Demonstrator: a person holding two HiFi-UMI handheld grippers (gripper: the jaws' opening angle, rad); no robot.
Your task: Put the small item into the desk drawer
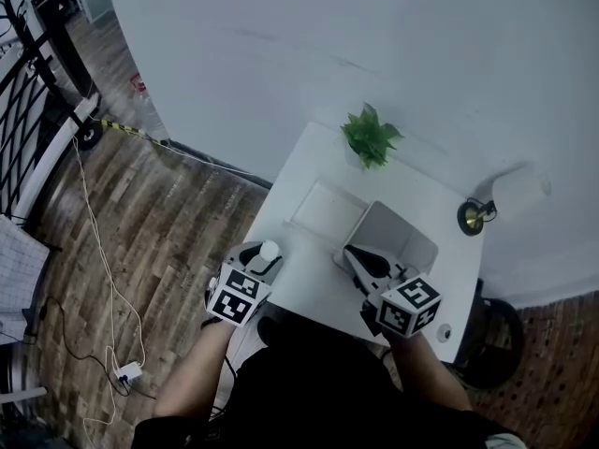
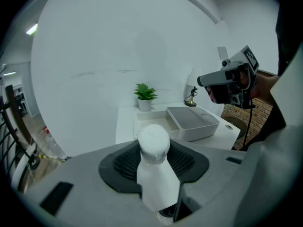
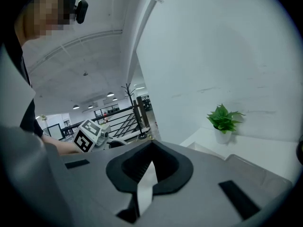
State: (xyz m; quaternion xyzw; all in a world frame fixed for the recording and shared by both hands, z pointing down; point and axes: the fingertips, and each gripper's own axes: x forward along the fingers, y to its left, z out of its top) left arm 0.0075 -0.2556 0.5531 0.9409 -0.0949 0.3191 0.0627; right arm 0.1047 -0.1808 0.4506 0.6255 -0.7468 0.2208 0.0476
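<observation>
A small white item with a rounded top (image 1: pixel 270 249) (image 2: pixel 154 143) sticks up between the jaws of my left gripper (image 1: pixel 266 256) (image 2: pixel 154 160), which is shut on it above the near left edge of the white desk (image 1: pixel 309 293). A grey open-topped box (image 1: pixel 404 234) (image 2: pixel 193 122) rests on the desk, with a shallow white tray (image 1: pixel 328 211) (image 2: pixel 152 123) to its left. My right gripper (image 1: pixel 354 256) (image 3: pixel 147 171) hovers at the box's near side; its jaws stand together with nothing between them. It also shows in the left gripper view (image 2: pixel 228 79).
A potted green plant (image 1: pixel 372 137) (image 2: pixel 145 94) (image 3: pixel 223 119) stands at the desk's far edge by the white wall. A brass lamp (image 1: pixel 475 215) (image 2: pixel 191 101) is at the right. Cables (image 1: pixel 103 279) trail over the wood floor; a black railing (image 1: pixel 23 110) is far left.
</observation>
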